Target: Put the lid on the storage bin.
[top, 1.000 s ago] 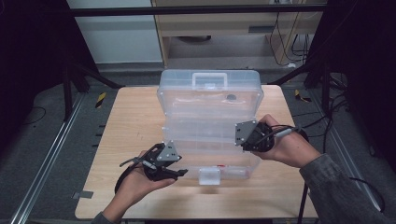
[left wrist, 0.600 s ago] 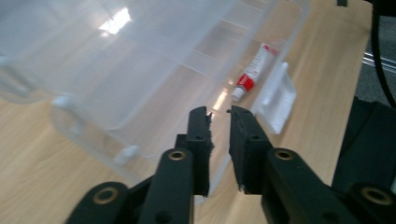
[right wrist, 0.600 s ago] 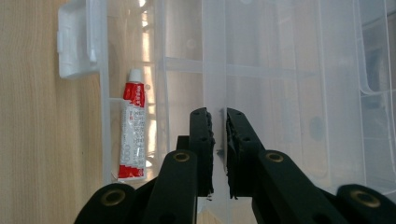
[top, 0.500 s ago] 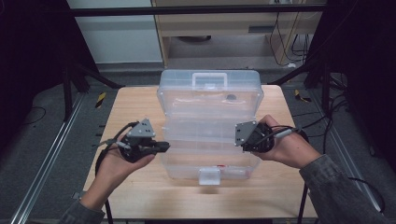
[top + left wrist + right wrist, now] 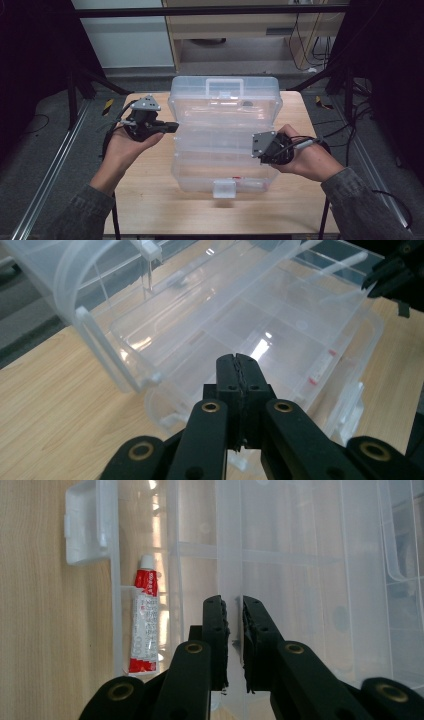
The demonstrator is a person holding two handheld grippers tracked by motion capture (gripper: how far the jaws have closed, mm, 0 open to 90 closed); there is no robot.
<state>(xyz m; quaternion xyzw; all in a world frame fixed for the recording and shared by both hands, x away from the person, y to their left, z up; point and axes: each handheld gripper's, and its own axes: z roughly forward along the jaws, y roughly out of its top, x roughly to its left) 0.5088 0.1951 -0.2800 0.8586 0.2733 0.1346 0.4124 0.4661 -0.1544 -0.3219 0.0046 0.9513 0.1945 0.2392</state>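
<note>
A clear plastic compartment box (image 5: 200,170) stands open on the wooden table (image 5: 150,200), its handled lid (image 5: 225,97) tilted back. A red and white tube (image 5: 144,622) lies in a front compartment beside the white latch (image 5: 85,525). My left gripper (image 5: 172,126) hovers in the air at the box's left side, over the open compartments (image 5: 240,360). Its jaws have just closed and are shut with nothing between them. My right gripper (image 5: 260,152) rests at the box's right side. There its jaws (image 5: 234,605) are shut on a thin clear wall of the box.
The table's bare wood lies to the left and front of the box. Black frame rails (image 5: 45,175) run along both sides of the table, with cables (image 5: 320,30) on the floor beyond. The front latch (image 5: 223,189) hangs near the table's front edge.
My left hand has risen from the box's front latch and swung out to its left side, with the jaws closing on the way. The right hand has kept still.
</note>
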